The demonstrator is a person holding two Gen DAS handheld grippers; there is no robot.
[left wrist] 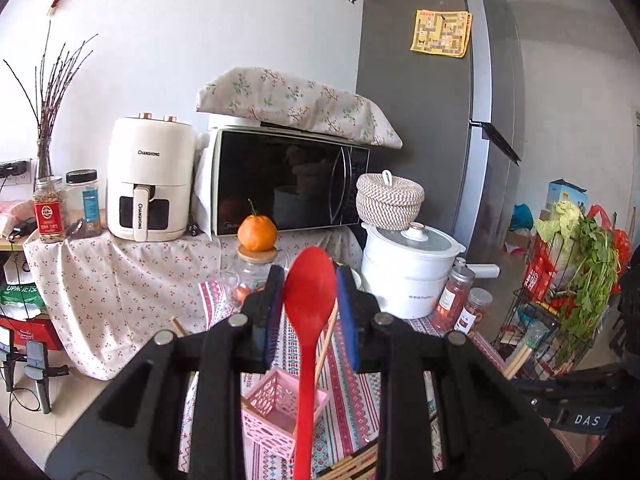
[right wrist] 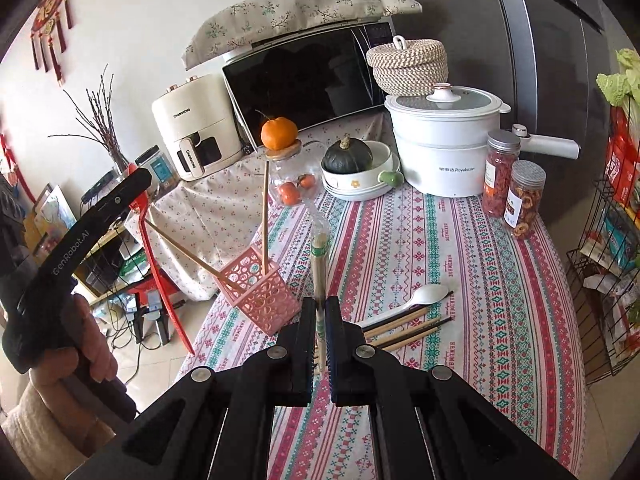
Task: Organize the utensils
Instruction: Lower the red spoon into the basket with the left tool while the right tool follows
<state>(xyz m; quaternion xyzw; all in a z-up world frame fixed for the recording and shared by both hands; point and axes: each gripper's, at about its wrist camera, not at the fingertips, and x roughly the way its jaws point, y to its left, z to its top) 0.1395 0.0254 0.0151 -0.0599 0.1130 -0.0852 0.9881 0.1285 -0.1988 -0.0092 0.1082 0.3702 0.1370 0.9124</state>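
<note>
My left gripper (left wrist: 310,276) is shut on a red spoon (left wrist: 310,320), bowl up, its handle hanging down over a pink basket (left wrist: 280,416). In the right wrist view the red spoon (right wrist: 154,256) hangs left of the pink basket (right wrist: 260,296), off the table edge, in the left gripper (right wrist: 138,182). The basket holds two wooden chopsticks (right wrist: 265,216). My right gripper (right wrist: 318,308) is shut on a plastic-wrapped pair of chopsticks (right wrist: 319,256), upright above the table. A white spoon (right wrist: 424,298) and several chopsticks (right wrist: 408,326) lie on the patterned tablecloth (right wrist: 460,264).
At the back stand a white electric pot (right wrist: 444,148), a woven basket (right wrist: 408,64), a dish with a green squash (right wrist: 348,156), a glass jar topped by an orange (right wrist: 280,132), two snack jars (right wrist: 516,196), a microwave (right wrist: 308,80) and an air fryer (right wrist: 196,140). A wire rack (right wrist: 608,260) stands right.
</note>
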